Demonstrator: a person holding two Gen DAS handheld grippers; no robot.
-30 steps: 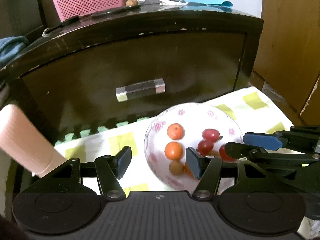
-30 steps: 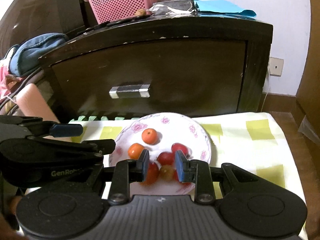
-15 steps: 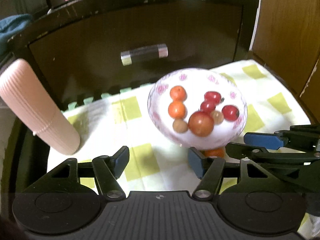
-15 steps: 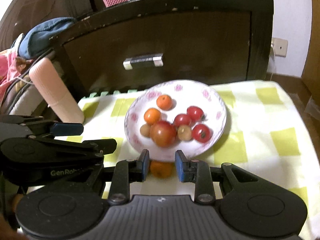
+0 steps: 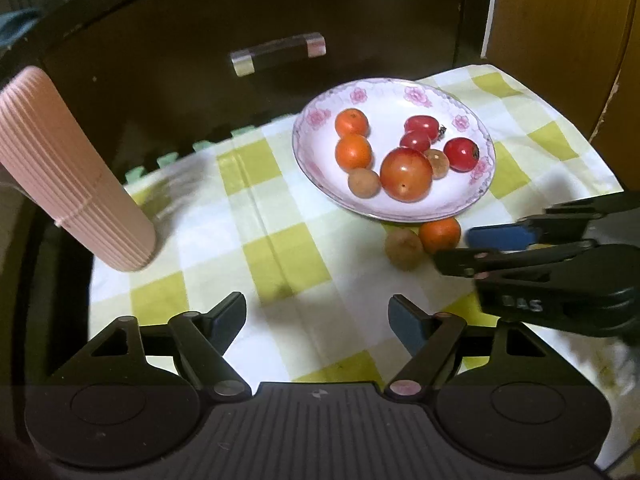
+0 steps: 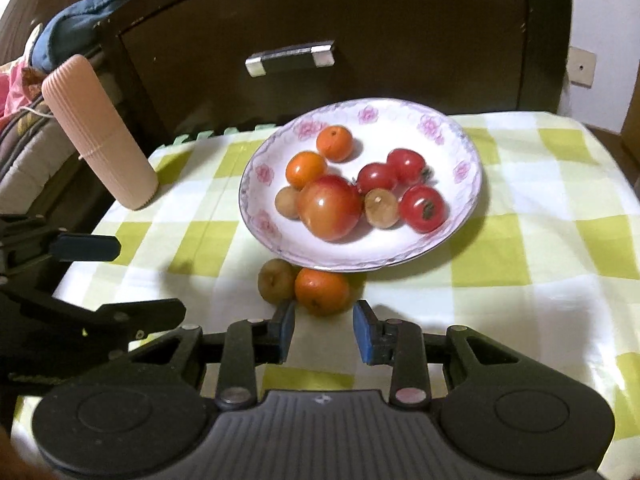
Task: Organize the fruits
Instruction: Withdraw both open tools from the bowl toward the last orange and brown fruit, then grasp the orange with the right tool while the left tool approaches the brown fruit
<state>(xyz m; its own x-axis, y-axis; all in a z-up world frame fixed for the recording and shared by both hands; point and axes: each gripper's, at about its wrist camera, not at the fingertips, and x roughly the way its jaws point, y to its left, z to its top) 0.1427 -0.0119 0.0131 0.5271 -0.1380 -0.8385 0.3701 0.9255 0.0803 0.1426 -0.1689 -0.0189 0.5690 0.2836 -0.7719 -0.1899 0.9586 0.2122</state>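
A white flowered plate [image 5: 400, 92] [image 6: 452, 240] holds several fruits: small oranges, red tomatoes, a large tomato [image 6: 330, 207] and brown longans. On the checked cloth just in front of the plate lie an orange [image 6: 322, 291] [image 5: 439, 235] and a brown fruit [image 6: 277, 280] [image 5: 404, 249]. My right gripper [image 6: 323, 330] is open and empty, its pads just short of the loose orange. My left gripper [image 5: 318, 316] is open and empty, well back from the fruit over the cloth.
A ribbed pink cylinder [image 5: 72, 172] [image 6: 100, 132] stands at the cloth's left edge. A dark drawer cabinet [image 5: 260, 20] with a metal handle [image 6: 290, 57] rises right behind the plate. Wooden panels [image 5: 560, 40] stand to the right.
Both grippers have drawn back and risen from the plate. The loose orange and brown fruit in front of the plate have come into view.
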